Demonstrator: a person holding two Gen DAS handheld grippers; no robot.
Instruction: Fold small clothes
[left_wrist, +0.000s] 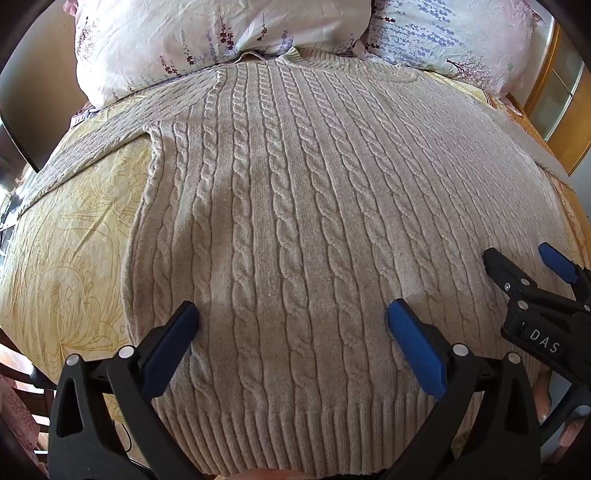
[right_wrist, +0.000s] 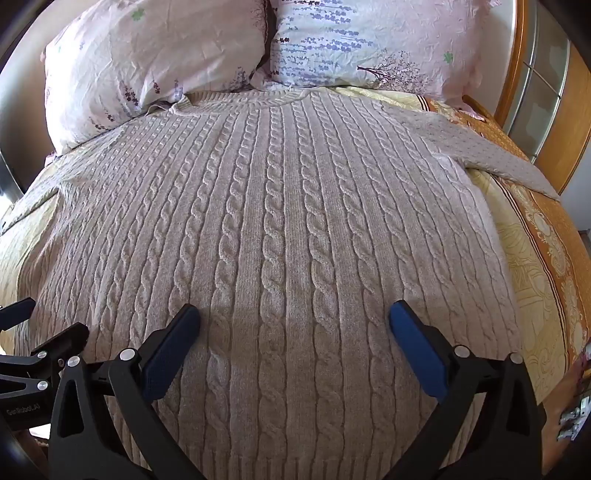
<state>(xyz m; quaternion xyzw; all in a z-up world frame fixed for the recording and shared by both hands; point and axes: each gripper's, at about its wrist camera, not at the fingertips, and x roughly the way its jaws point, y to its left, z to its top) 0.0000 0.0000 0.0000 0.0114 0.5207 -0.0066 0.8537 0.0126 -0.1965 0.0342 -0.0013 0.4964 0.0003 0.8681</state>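
Pillows (right_wrist: 155, 59) touching sweater (right_wrist: 280, 206) collar.

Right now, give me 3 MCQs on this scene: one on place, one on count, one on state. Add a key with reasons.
1. Where does the sweater lie?
A. Flat on the bed, collar toward the pillows
B. Bunched on the floor
C. Hung on the headboard

2. How many pillows are there?
A. One
B. Two
C. Four

3. How do the grippers stand?
A. Both shut on the hem
B. Left shut, right open
C. Both open, holding nothing

Key:
1 A: the body is spread flat, and the collar meets the pillows at the far end.
2 B: a left pillow and a right pillow sit side by side.
3 C: the left gripper and right gripper each show spread fingers with bare knit between.
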